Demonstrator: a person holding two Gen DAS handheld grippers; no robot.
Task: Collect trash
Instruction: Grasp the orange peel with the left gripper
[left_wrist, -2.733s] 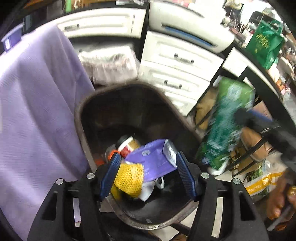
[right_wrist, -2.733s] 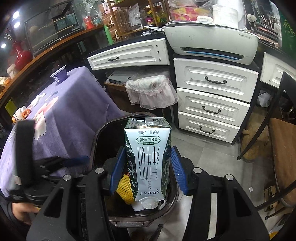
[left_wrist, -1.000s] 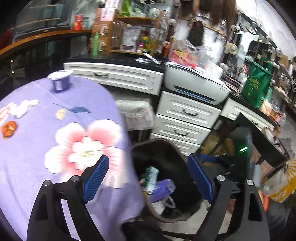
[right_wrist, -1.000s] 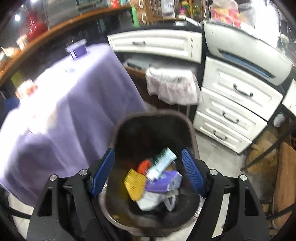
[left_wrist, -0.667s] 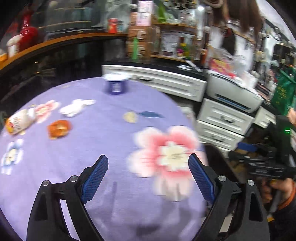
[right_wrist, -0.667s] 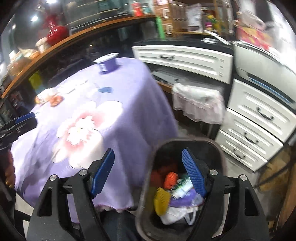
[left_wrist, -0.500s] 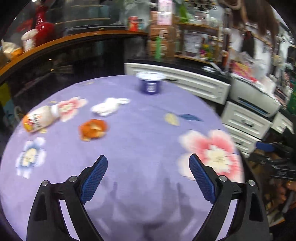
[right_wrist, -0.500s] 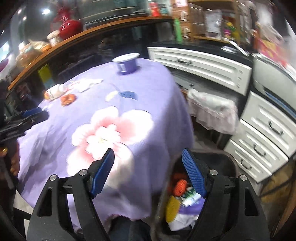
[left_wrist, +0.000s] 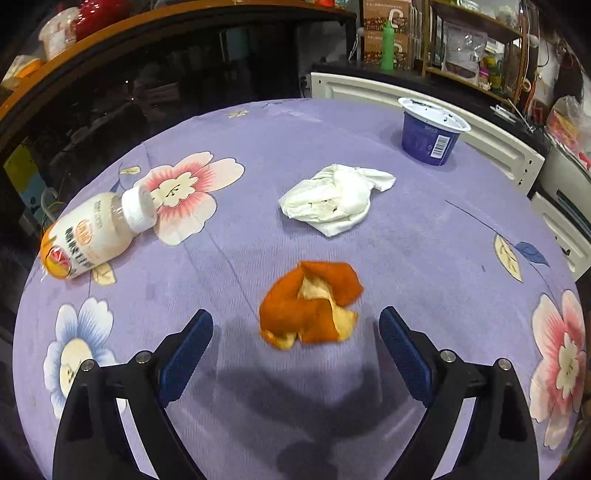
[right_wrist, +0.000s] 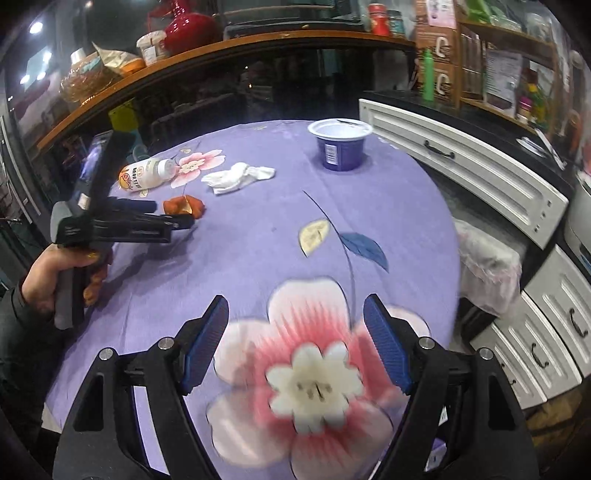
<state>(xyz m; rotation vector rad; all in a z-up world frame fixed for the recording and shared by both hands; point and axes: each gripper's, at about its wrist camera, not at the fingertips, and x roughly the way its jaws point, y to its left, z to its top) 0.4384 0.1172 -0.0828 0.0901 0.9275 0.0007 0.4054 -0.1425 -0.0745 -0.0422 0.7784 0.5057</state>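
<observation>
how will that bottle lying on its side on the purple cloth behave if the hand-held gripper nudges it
The bottle lies on its side with a round body, so a nudge would probably roll it, and it sits near the table edge. Its glossy wrap may be slippery between the pads. It looks like rigid plastic, so it likely won't crush; how full it is can't be seen.

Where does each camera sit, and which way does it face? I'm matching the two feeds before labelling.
Left wrist: on the left gripper, looking down at the orange peel on the purple tablecloth; only its open blue fingers show.
Right wrist: on the right gripper, facing across the table; its open fingers, a hand and the left gripper show.
Shared: peel, crumpled tissue, lying bottle, blue cup.
</observation>
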